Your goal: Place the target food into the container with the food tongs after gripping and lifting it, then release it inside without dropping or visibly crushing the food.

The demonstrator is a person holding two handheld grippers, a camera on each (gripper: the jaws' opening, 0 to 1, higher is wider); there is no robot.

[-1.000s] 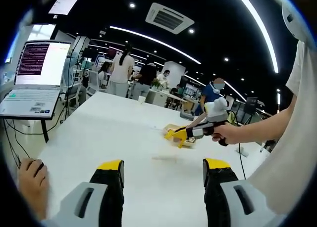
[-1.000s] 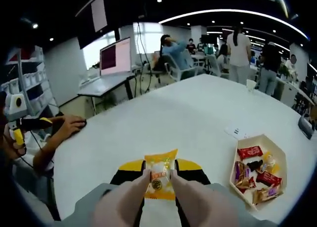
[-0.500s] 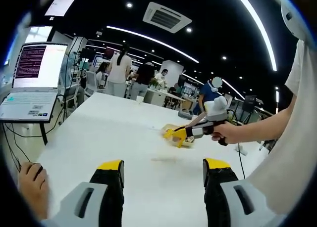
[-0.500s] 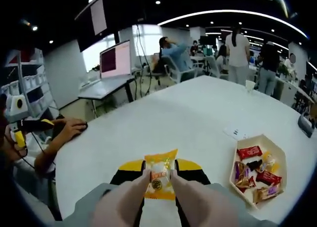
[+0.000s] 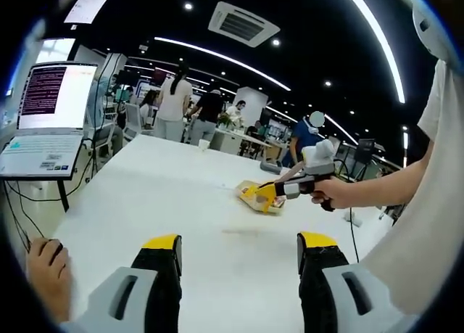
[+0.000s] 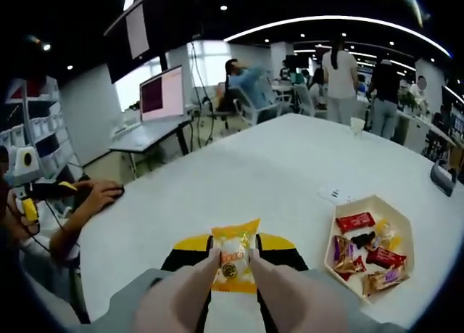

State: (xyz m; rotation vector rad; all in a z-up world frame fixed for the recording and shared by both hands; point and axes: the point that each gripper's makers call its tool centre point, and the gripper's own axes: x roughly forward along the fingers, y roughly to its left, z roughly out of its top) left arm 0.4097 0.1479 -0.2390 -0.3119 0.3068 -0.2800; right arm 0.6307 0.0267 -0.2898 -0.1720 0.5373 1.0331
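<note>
Pinching an orange, clear-windowed snack packet (image 6: 233, 264), uncrushed, perhaps a cake: right hand-held gripper (image 6: 233, 255), clenched.

The left gripper (image 5: 238, 252) hangs above the white table (image 5: 145, 188), its yellow-tipped jaws spread wide with nothing between them. Ahead and a little to its right, a person's hand (image 5: 335, 195) holds the right gripper (image 5: 262, 195), clamped on something yellow just over the container (image 5: 254, 190). Far off to its left sits a laptop (image 5: 49, 115).
</note>
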